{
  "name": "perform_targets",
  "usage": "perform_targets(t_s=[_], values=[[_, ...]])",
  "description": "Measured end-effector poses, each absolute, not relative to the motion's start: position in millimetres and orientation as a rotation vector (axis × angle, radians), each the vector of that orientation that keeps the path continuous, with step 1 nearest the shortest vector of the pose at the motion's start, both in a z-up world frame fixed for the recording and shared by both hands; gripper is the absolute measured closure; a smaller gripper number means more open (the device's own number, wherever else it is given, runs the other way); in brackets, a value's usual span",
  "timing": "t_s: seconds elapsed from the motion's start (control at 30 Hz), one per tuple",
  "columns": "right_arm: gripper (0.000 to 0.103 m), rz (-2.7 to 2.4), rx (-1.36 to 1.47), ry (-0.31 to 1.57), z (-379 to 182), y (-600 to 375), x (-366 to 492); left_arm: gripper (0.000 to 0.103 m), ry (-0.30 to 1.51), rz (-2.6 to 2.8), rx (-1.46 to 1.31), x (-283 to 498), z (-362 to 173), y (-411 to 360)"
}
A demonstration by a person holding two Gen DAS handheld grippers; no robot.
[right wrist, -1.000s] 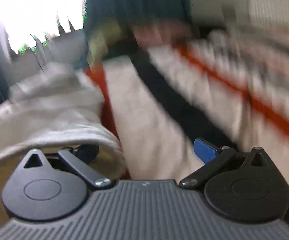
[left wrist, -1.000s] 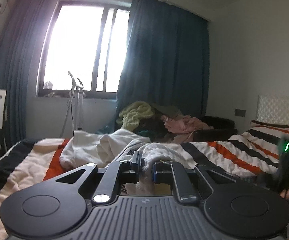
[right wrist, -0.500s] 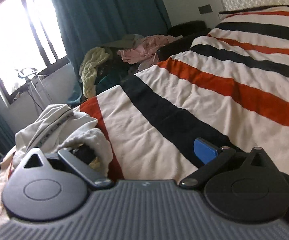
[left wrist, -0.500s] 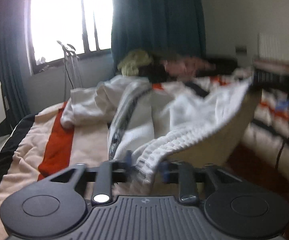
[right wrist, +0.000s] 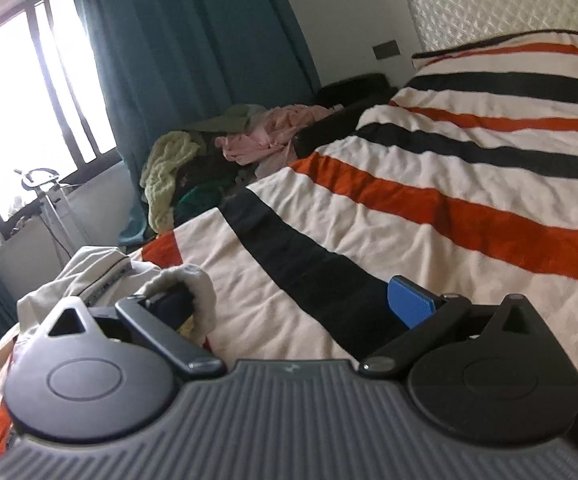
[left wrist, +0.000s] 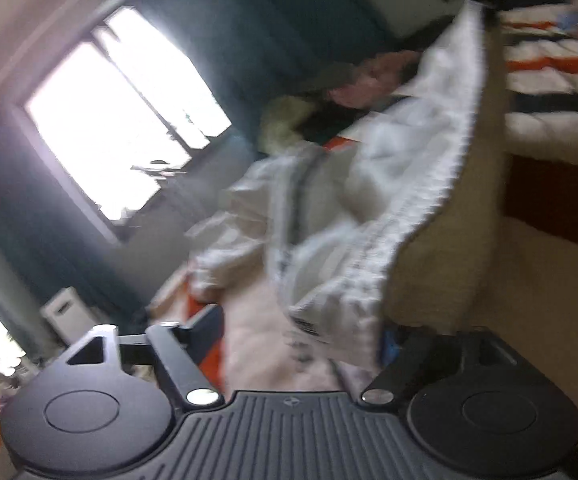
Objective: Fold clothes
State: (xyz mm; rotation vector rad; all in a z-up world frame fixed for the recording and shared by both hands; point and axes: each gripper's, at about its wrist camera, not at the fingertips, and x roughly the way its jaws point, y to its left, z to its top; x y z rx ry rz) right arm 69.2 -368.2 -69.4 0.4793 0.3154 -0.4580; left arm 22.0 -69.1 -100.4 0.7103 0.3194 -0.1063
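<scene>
The orange, black and cream striped bedspread (right wrist: 429, 216) lies bare from its middle to the quilted white headboard (right wrist: 509, 4). A crumpled white knit garment (right wrist: 101, 280) blocks its near left corner; a heap of green and pink clothes (right wrist: 225, 148) crowds the far edge.

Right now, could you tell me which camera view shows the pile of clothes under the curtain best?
The right wrist view: the pile of clothes is sharp there, with yellow-green knit, pink and dark garments distinguishable beyond the striped bedspread. The left wrist view shows the same pile only as tilted, motion-blurred patches, partly hidden by the white garment.
</scene>
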Motion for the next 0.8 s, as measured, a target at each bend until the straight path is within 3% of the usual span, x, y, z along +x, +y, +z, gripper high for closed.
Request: perform_targets(t_s=[0.1,0.3,0.4,0.7,0.8], values=[[0.0,-0.467,0.472,0.307,-69,-369,68,0.017,0.344,-0.069,0.573,34,-88,-54],[0.0,-0.442,0.424,0.378,-77,-362,67,0.014,0.601,-0.027,0.283,72,-86,-19],[0.0,-0.421,0.392,0.432,-83,-357,68,0.014,0.61,0.042,0.134,87,-78,7],[0.0,-0.316,0.302,0.537,-90,-332,62,0.014,0.268,0.204,-0.067,59,-15,60],[0.0,-0.24,0.285,0.526,-81,-317,54,0.014,0.332,0.218,-0.089,60,-8,72]])
